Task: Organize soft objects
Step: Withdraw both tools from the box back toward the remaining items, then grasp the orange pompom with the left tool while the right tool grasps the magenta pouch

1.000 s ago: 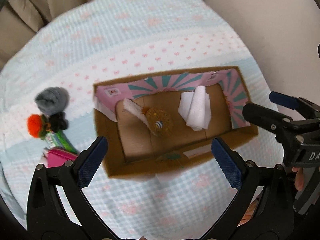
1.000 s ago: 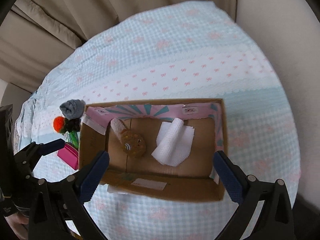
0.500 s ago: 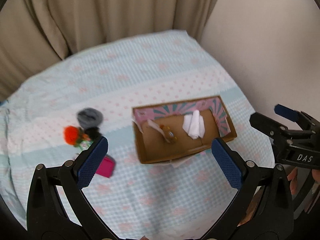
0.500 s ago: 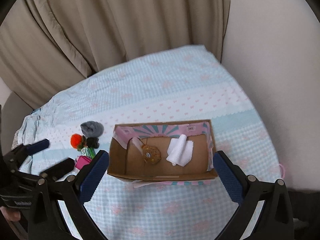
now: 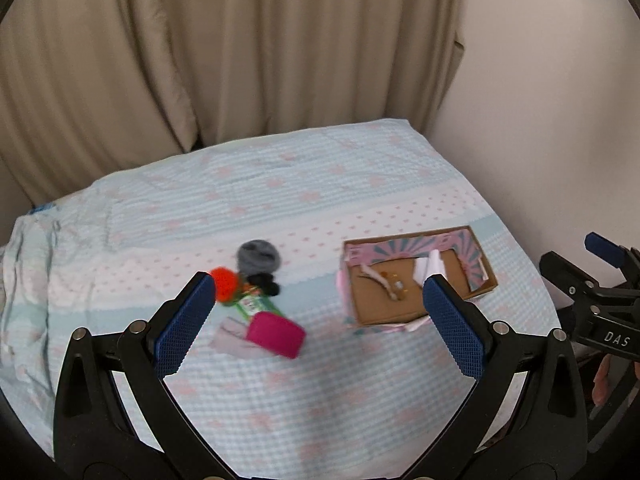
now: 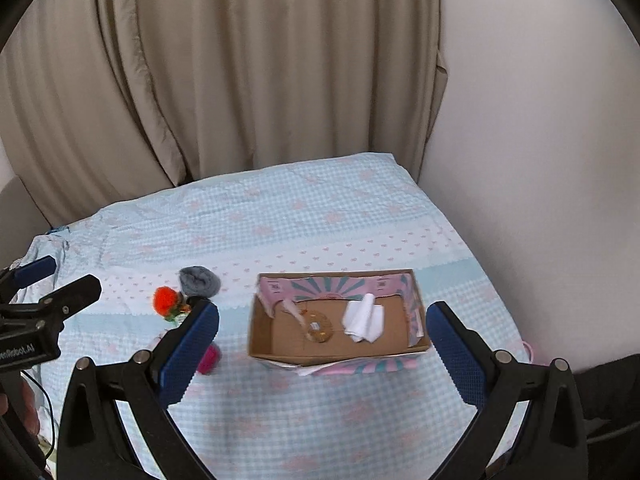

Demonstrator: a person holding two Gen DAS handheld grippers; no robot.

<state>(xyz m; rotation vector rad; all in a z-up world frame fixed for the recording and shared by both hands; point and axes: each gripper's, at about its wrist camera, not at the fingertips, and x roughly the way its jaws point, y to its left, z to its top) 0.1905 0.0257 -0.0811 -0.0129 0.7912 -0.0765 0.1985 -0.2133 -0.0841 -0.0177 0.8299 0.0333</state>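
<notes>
Soft objects are lying in two groups on the pale blue checked bedspread (image 6: pixel 320 220) as we are holding both tools high above it. An open brown cardboard box with a pink and teal printed lining (image 6: pixel 338 354) is sitting on the right half of the bed; inside it a round tan knitted toy (image 6: pixel 319 330) is resting left of a folded white cloth (image 6: pixel 364 317), the two apart. Left of the box, well clear of it, a grey knitted ball (image 5: pixel 258 256) is touching a bright orange pom-pom (image 5: pixel 225 284) and a small black fuzzy piece (image 5: pixel 264 282), with a green printed packet (image 5: pixel 254 305) and a magenta pouch (image 5: pixel 276 334) just in front of them.

We are keeping the left gripper (image 5: pixel 320 326) raised over the near edge of the bed, tilted down toward the loose pile, its blue-padded fingers (image 5: pixel 184 325) spread wide and gripping nothing. We are holding the right gripper (image 6: pixel 322 354) at a similar height, aimed at the box, its jaws also wide apart and empty. Each tool is showing at the edge of the other's view. Beige pleated curtains (image 6: pixel 220 68) are hanging behind the bed, beside a plain cream wall (image 6: pixel 540 120).
</notes>
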